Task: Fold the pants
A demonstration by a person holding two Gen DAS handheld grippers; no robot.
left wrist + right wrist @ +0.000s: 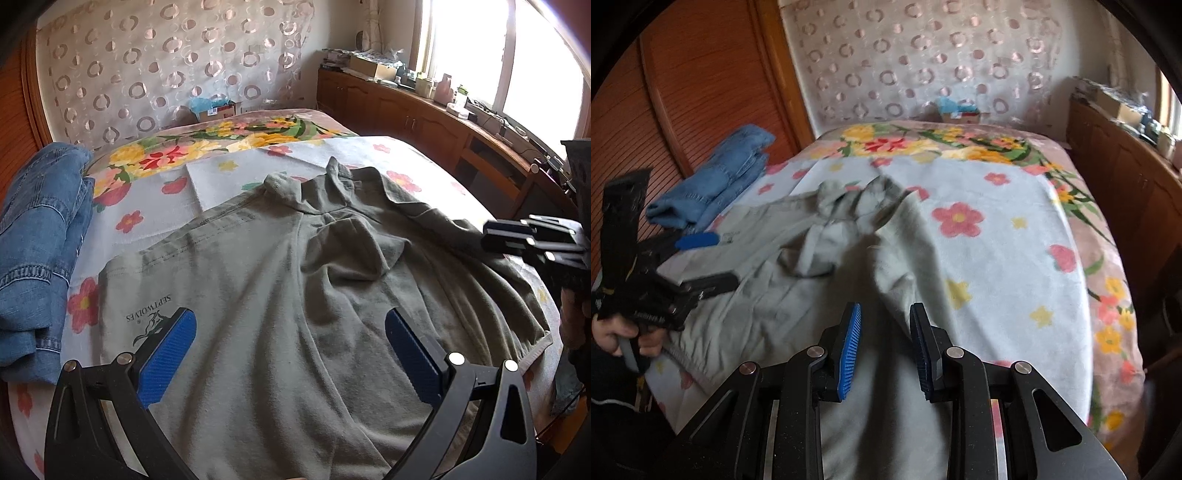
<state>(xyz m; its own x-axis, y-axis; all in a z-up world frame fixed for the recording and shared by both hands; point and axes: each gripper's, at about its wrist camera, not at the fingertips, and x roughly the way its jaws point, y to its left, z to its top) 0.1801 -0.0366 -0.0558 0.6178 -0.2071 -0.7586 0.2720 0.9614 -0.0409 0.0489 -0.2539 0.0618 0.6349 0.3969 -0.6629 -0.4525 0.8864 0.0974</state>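
Grey-green pants (pixel 280 258) lie spread and rumpled on the flowered bed cover (pixel 166 236), waist end far, with a printed logo near the left edge. My left gripper (pixel 291 332) hovers over them with its blue pads wide apart and nothing between them. In the right wrist view the left gripper (pixel 713 258) shows at the left, held by a hand (pixel 620 332). My right gripper (pixel 885 308) is open over a raised fold of the pants (pixel 812 295). Its pads are a little apart, and blurred cloth lies in the gap without being pressed. The right gripper (pixel 487 234) also appears at the pants' right edge.
Folded blue jeans (pixel 40 240) (pixel 716 177) lie at the bed's left side by a slatted wooden door (pixel 683 92). A cluttered wooden cabinet (pixel 424 110) runs under the bright window on the right. A small box (pixel 218 107) sits at the head of the bed.
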